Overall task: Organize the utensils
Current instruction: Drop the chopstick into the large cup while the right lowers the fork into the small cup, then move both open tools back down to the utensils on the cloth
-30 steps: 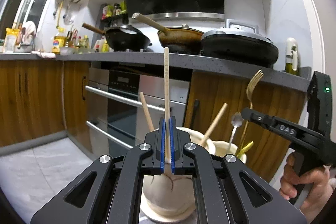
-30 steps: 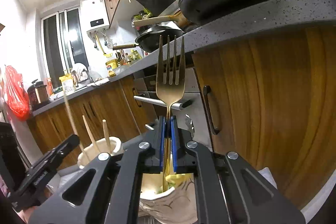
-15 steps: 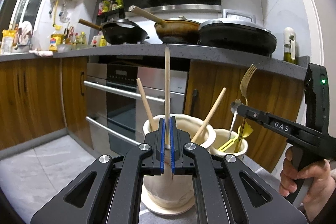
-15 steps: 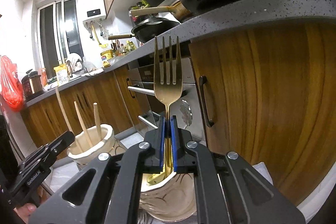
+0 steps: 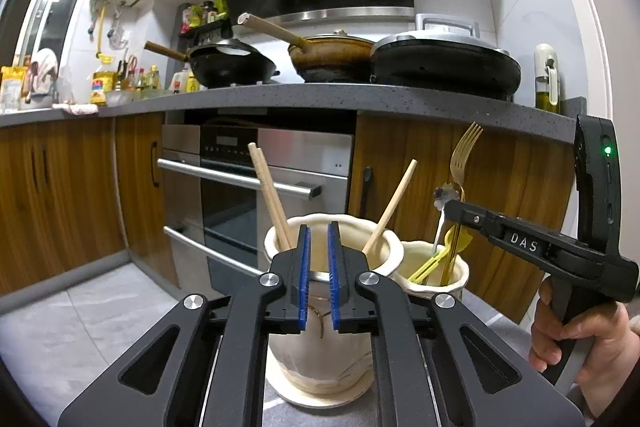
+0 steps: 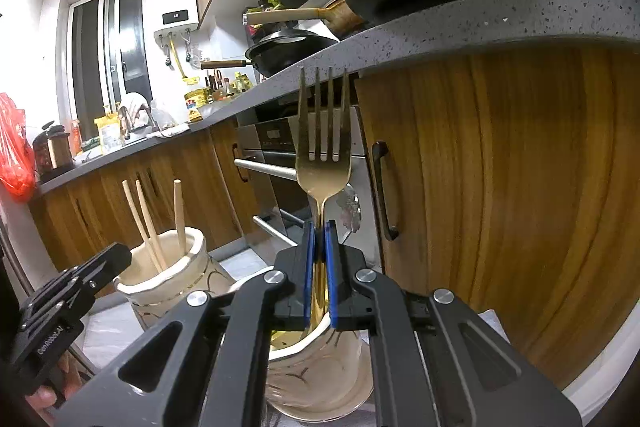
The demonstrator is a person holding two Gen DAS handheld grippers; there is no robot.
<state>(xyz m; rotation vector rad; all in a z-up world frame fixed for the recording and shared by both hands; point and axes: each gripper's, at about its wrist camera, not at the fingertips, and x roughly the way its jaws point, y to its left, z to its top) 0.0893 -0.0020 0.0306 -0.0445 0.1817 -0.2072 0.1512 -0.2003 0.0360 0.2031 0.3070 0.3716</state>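
My left gripper [image 5: 318,227] hovers at the near rim of a cream ceramic pot [image 5: 320,359]. Its jaws are opening and nothing is between the blue pads. Two wooden chopsticks [image 5: 268,195] lean left inside that pot, and a third chopstick [image 5: 390,205] leans right. To the right, my right gripper [image 6: 319,227] is shut on the stem of a gold fork [image 6: 322,163], held tines up over a smaller cream pot [image 6: 320,379]. That pot [image 5: 432,279] also holds a yellow utensil [image 5: 436,259] and a silver spoon [image 6: 350,211].
Wooden cabinet doors [image 6: 500,207] and a steel oven [image 5: 256,187] stand close behind the pots. Above them a grey counter edge [image 5: 360,99] carries pans. A person's hand [image 5: 580,343] grips the right tool's handle. Grey surface lies to the left [image 5: 80,327].
My left gripper has let go of the upright chopstick, which now leans left in the pot beside another. The right gripper still holds the fork, now slightly lower over its pot.
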